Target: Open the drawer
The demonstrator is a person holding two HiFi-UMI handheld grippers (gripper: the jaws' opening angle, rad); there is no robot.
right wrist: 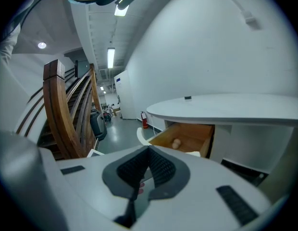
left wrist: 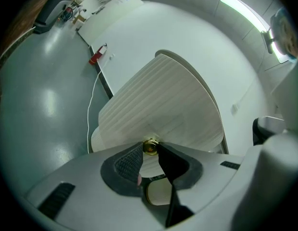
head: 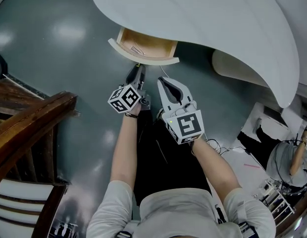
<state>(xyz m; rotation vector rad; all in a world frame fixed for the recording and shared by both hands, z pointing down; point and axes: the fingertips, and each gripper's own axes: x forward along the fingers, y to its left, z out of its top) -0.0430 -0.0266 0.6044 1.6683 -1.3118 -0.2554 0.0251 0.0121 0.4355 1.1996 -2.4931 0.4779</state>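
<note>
The left gripper (head: 137,69) clamps the brass knob (left wrist: 150,147) of the drawer (head: 146,60), which stands partly out. The right gripper (right wrist: 148,151) is closed and empty. Next likely comes a straight, steady pull outward.

Both forearms reach forward, side by side. The left claw (head: 136,72) is clamped on a brass knob (left wrist: 150,147) — the right claw (head: 166,85) hovers beside it, jaws together, empty.

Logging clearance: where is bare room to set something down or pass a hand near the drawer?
Free: the white desktop above the drawer, and grey floor between drawer and wooden railing. Crowded: around the drawer knob, left gripper and right gripper.
</note>
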